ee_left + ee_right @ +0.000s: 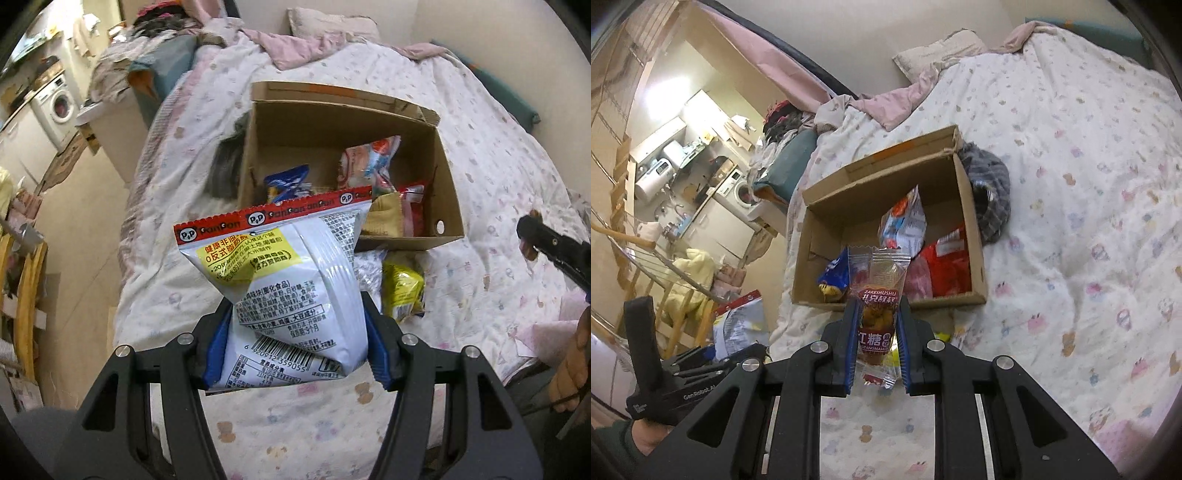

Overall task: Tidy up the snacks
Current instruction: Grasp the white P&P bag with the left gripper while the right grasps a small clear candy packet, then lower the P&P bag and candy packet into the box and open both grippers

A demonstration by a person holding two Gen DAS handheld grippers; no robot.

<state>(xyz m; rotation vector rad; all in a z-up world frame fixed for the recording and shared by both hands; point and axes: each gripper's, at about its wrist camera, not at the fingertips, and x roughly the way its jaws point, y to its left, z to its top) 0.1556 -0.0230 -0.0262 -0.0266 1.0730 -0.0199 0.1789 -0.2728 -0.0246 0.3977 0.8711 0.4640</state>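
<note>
Holding two snacks above the bed, I have both hands loaded. My left gripper pinches a white bag with a red top strip, its blue pads pressed into the bag's sides. My right gripper is nearly pressed together on a small clear packet with a brown snack inside.

Ahead sits the box, open, in the middle of the bed. It already holds several snacks: a blue bag near its left wall, a pink-and-white bag standing toward the back, red packs and a tan one by the right wall. So a good share of the sorting looks done.

What is left, as far as I can judge: these two in my grippers, and a yellow-green pack lying on the bed just outside the box's near edge, beside a pale wrapper partly hidden behind my bag. Both held snacks hang short of the box, not yet over it.
</note>
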